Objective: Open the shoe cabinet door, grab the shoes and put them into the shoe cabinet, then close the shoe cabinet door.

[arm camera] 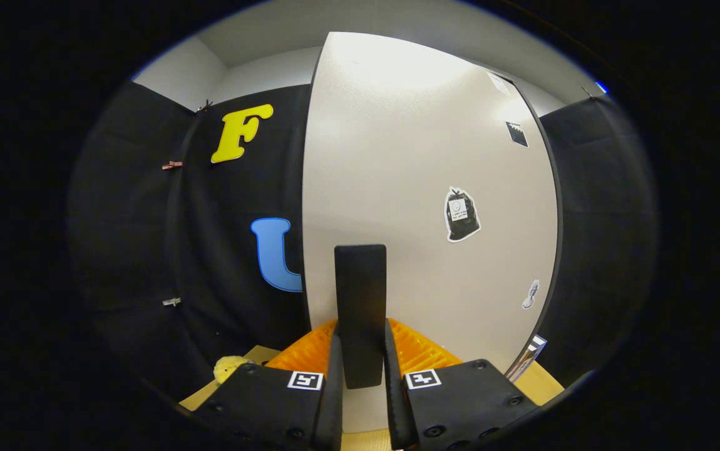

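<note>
Small yellow thing: it lies at the left, low beside the fingers, on the brown surface. It looks soft and fluffy; I cannot tell what it is.
Gripper: the two fingers are clenched on the dark upright handle, one finger at each side, both pressing on it.
Handle: a flat dark bar, standing upright between the fingers, fixed to the door. It looks stiff and smooth, so I judge it can slip if the hold is weak. The low part, where the fingers are, seems a good place to take it.
Cabinet door: a large pale panel just beyond the fingers. I think it is light and swings easily on the hinge.
Stickers: some are on the door, at the right.
Shoes: I cannot say where they are.
</note>
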Action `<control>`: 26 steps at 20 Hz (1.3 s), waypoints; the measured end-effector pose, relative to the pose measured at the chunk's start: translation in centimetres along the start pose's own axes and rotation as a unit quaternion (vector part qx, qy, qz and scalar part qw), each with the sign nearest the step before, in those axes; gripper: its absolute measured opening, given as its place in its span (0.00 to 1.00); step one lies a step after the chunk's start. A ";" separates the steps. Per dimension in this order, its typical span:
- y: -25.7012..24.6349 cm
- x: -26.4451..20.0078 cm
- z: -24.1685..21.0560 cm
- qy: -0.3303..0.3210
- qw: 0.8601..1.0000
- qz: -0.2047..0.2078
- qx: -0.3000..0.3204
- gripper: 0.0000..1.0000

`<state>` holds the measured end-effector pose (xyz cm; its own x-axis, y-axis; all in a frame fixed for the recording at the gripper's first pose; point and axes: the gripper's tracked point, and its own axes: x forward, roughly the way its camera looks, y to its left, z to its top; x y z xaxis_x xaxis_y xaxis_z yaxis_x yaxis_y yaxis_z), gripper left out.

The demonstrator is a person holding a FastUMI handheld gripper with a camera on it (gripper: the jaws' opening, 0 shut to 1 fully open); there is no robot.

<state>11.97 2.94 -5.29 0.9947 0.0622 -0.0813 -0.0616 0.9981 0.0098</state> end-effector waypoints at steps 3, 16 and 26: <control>-0.4 -1.6 0.0 0.006 1.000 0.016 0.003 0.33; -3.1 -7.3 0.1 0.019 0.997 0.072 0.007 0.33; -6.6 -11.7 0.0 0.025 0.996 0.088 0.011 0.33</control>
<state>0.75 -4.33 -4.43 0.9635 0.2365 -0.1253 -0.2320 0.9715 0.0491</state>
